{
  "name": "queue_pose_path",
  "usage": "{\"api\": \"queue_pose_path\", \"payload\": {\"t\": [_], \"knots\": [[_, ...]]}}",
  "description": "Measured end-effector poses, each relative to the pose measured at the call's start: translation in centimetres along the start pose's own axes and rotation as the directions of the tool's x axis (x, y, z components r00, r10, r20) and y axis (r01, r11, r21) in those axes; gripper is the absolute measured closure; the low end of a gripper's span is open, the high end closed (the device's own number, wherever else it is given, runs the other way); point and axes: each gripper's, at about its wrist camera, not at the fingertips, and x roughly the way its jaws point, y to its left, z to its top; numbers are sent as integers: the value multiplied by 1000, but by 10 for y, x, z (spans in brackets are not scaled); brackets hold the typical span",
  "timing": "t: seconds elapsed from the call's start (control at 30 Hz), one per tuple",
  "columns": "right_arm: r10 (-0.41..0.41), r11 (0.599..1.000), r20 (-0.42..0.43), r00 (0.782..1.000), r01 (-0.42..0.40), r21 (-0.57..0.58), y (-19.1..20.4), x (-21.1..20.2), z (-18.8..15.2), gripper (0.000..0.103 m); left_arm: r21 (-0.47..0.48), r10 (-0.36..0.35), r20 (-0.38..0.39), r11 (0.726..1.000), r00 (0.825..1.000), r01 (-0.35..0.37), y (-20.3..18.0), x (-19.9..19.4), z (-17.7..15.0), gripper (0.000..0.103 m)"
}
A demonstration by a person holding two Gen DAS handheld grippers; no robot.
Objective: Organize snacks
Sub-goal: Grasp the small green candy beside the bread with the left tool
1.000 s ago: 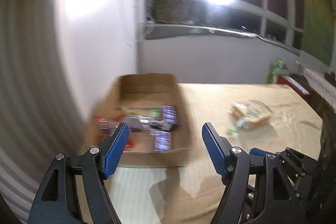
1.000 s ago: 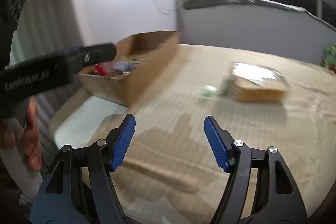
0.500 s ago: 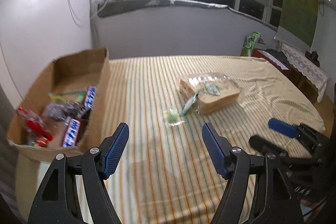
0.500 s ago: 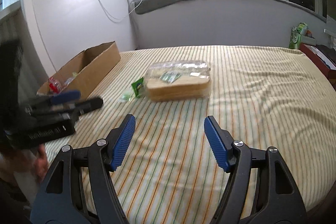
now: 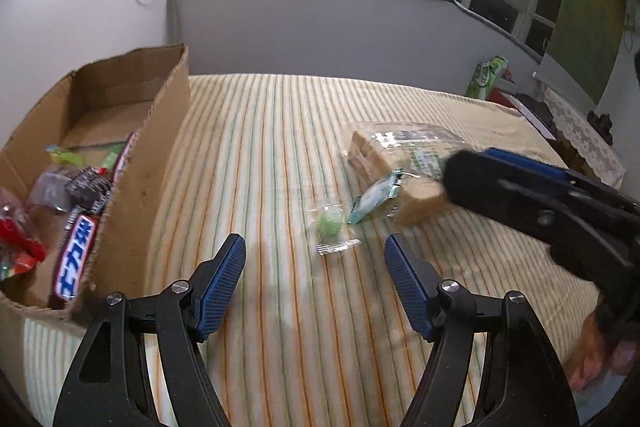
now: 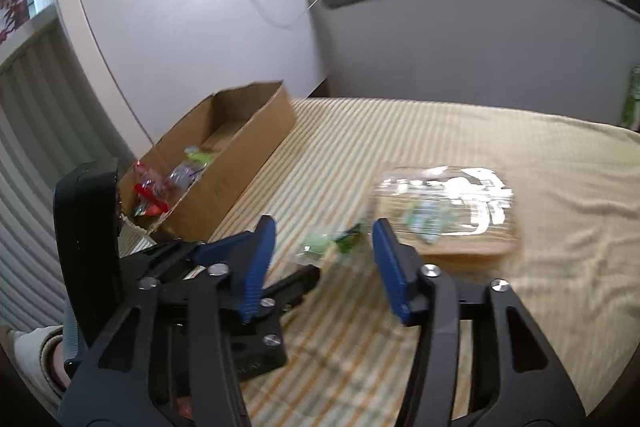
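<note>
Approach to the loose snacks on the striped bedspread (image 5: 280, 155). Best done by lowering slowly, pads straddling one wrapper, then closing gently on its crimped edge, not the candy. Left gripper (image 5: 315, 269) spread wide, empty; right gripper (image 6: 323, 249) likewise spread, empty. Green candy (image 5: 330, 227) just ahead of the left fingertips, mid-bedspread; green packet (image 5: 374, 197) beside it, touching the bagged bread (image 5: 400, 163). Cardboard box (image 5: 160, 163) at the left edge, already holding snacks.

Left tool (image 5: 315, 277) and right tool (image 6: 324, 259) seemingly both agape.
</note>
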Motion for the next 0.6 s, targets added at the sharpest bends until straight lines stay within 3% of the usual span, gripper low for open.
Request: {"api": "queue_pose_path", "payload": {"t": [0.13,0.27,0.6], "knots": [[19,1000,-52,998,-18,16,0,21,-2,55,-64,-35,-29,997,999,33,13,6,-2,35],[16,1000,-80,997,-14,24,3,34,-4,59,-59,-34,-25,998,999,32,13,4,-4,37],[26,993,-81,996,-17,113,-25,44,-6,93,-24,-34,-46,999,998,33,9,7,5,47]]}}
